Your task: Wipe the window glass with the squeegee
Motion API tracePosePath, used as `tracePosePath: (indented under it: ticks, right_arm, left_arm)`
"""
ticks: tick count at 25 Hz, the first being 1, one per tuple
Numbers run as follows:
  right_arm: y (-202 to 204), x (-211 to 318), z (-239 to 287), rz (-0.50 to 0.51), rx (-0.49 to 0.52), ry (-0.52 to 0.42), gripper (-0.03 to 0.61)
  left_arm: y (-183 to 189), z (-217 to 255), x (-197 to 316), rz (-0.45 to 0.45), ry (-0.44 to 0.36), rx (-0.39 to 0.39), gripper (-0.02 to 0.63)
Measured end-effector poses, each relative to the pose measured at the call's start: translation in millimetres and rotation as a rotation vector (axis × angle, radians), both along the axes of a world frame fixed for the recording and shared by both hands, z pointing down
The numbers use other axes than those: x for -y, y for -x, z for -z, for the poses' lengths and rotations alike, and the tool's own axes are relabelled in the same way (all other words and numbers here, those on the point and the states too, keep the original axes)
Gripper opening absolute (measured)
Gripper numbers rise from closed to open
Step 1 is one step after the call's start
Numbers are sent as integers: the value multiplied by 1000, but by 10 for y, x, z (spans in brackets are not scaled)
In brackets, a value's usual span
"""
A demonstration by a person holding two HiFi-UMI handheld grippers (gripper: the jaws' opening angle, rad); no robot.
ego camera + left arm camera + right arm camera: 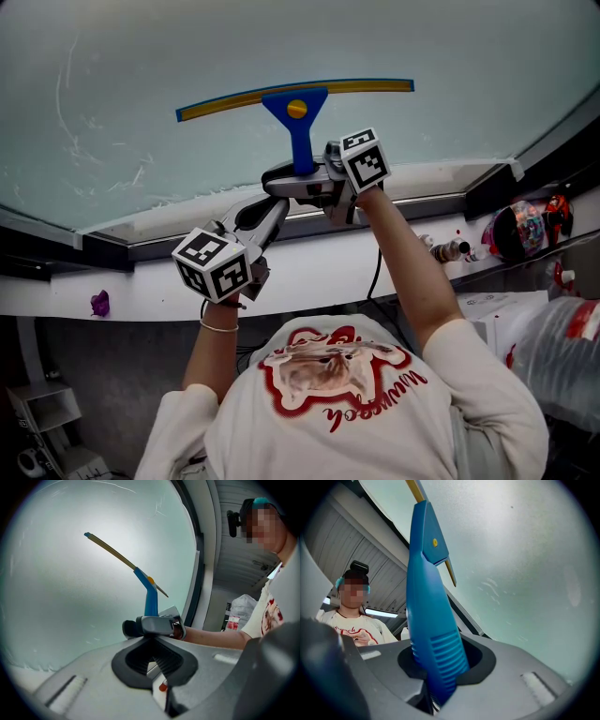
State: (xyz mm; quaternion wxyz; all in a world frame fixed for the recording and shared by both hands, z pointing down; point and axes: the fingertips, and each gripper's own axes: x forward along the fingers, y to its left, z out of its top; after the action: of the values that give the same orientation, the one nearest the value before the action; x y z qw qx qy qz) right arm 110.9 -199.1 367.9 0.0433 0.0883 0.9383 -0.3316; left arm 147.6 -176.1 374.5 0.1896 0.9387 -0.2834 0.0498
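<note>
The squeegee (298, 111) has a blue handle and a long yellow-and-blue blade, which lies against the frosted window glass (122, 84), tilted slightly down to the left. My right gripper (300, 178) is shut on the lower end of the handle. In the right gripper view the ribbed blue handle (433, 634) fills the jaws of the right gripper (436, 679). My left gripper (274, 208) hovers just below and left of it, shut with nothing held. From the left gripper (157, 660), the squeegee (151, 599) and the right gripper (157, 625) stand straight ahead.
White smears (103, 150) mark the left and lower glass. A dark window frame (309, 225) and white sill (319, 272) run under the pane. A purple scrap (99, 303) lies left on the sill; small bottles (450, 249), a colourful ball (520, 228) and a plastic bag (562, 347) sit right.
</note>
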Motion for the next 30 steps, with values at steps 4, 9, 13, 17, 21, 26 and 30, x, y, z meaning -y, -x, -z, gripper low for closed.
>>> tracePosePath:
  ticks: [4,9,13,17,21,26,30]
  right_arm:
    - [1,-1,-53,0,0,9,104]
    - [0,-23,-100,1,6,19,104]
    - [0,-32,-144,3,6,27,104]
    - [-5,-41,-187,1,7,36,104]
    - [0,-50,-240,0,7,50,105]
    - [0,-64,-299,1,9,65,106]
    - [5,-68,-341,2,10,74,106]
  left_arm:
    - [5,-60,1,0,10,-2,2]
    - [7,-122,-16,2,16,-13,2]
    - [7,-160,-24,7,28,-11,2]
    - [2,-207,-33,7,34,-9,2]
    - [9,-252,-46,11,47,-5,2]
    - [8,-309,-61,12,58,1,2]
    - [13,-350,-65,13,66,5,2]
